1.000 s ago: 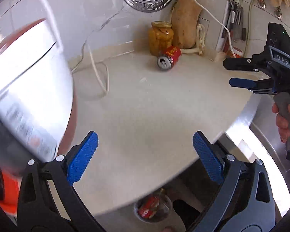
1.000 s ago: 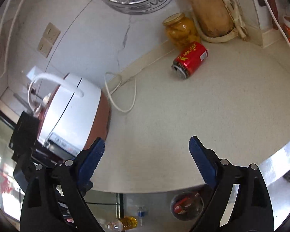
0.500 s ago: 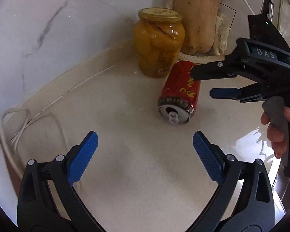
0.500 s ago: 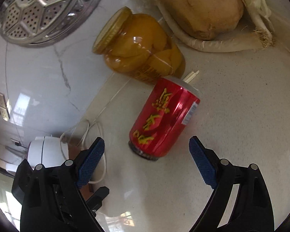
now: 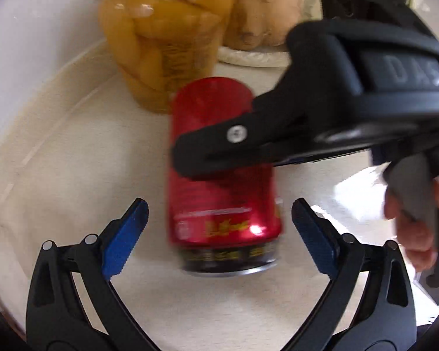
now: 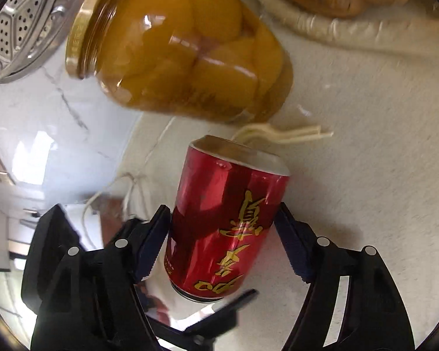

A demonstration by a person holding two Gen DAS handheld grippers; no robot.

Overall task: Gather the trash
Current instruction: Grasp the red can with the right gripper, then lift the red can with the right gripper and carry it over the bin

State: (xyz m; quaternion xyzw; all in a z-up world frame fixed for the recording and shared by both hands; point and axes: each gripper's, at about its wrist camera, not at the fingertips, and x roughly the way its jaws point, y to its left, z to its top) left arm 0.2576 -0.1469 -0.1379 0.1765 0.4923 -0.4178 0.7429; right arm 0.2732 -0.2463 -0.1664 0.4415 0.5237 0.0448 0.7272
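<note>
Right gripper (image 6: pixel 222 245) jaws tight against red can (image 6: pixel 225 228); left gripper (image 5: pixel 219 234) jaws wide.

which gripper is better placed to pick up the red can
Right. The right hand-held gripper already has its blue pads on both sides of the red can, closing on it. The left hand-held gripper hangs open, its pads clear of the can.

counter (image 6: pixel 365 175): pale stone | on it: can (image 6: pixel 228 228), jar (image 6: pixel 190 67), cord (image 5: pixel 254 57), possibly
</note>
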